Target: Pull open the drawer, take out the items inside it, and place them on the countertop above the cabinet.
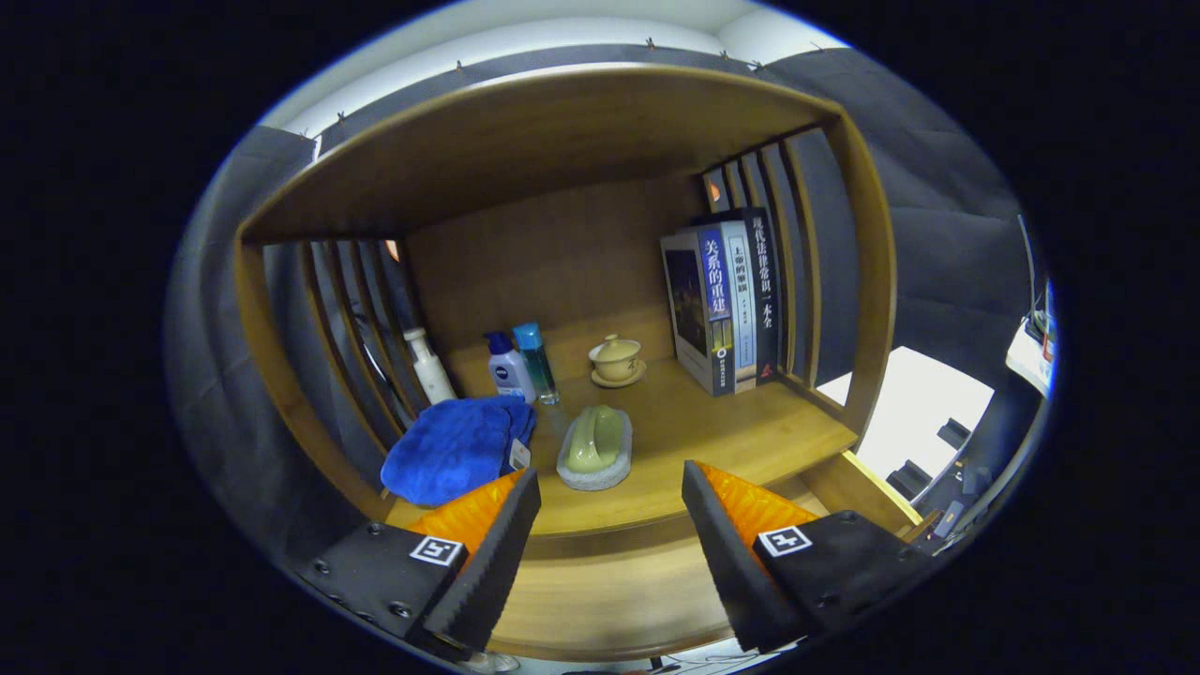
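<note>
My gripper (609, 525) is open, its fingers wide apart with nothing between them, hovering over the front edge of the wooden countertop (712, 441). Just ahead of the fingers lies a pale green soap-like item on a grey dish (595, 450). To its left, just beyond the left finger, rests a folded blue cloth (455, 448). The drawer front is hidden below the fingers.
At the back stand a white bottle (429, 366), a white-and-blue bottle (508, 367), a clear blue-capped bottle (536, 361) and a lidded tea cup on a saucer (616, 361). Upright books (722, 300) lean at the right. Slatted side walls (347, 328) and a shelf roof (525, 141) enclose the space.
</note>
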Demonstrator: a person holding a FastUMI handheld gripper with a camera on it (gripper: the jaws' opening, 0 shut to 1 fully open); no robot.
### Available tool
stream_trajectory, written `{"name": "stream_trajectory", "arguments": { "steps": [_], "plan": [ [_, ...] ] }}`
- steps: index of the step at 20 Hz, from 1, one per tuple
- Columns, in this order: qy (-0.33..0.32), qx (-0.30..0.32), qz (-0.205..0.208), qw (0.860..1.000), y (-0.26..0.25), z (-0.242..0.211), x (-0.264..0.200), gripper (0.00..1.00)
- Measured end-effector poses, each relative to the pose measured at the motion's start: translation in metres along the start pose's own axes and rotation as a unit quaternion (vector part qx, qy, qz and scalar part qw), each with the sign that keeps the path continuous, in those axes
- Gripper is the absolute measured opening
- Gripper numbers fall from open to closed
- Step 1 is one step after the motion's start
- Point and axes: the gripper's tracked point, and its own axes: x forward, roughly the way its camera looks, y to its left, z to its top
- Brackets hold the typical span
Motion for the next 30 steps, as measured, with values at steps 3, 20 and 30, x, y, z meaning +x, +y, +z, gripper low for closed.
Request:
{"name": "stream_trajectory", "arguments": {
  "steps": [3, 20, 30],
  "plan": [
    [-0.02, -0.02, 0.002, 1.0, -0.003, -0.013, -0.027, 0.98],
    [-0.011, -0.083, -0.002, 0.997, -0.029, -0.137, -0.099, 0.98],
    [0.031, -0.059, -0.005, 0.998, -0.034, -0.189, -0.091, 0.99]
  ]
}}
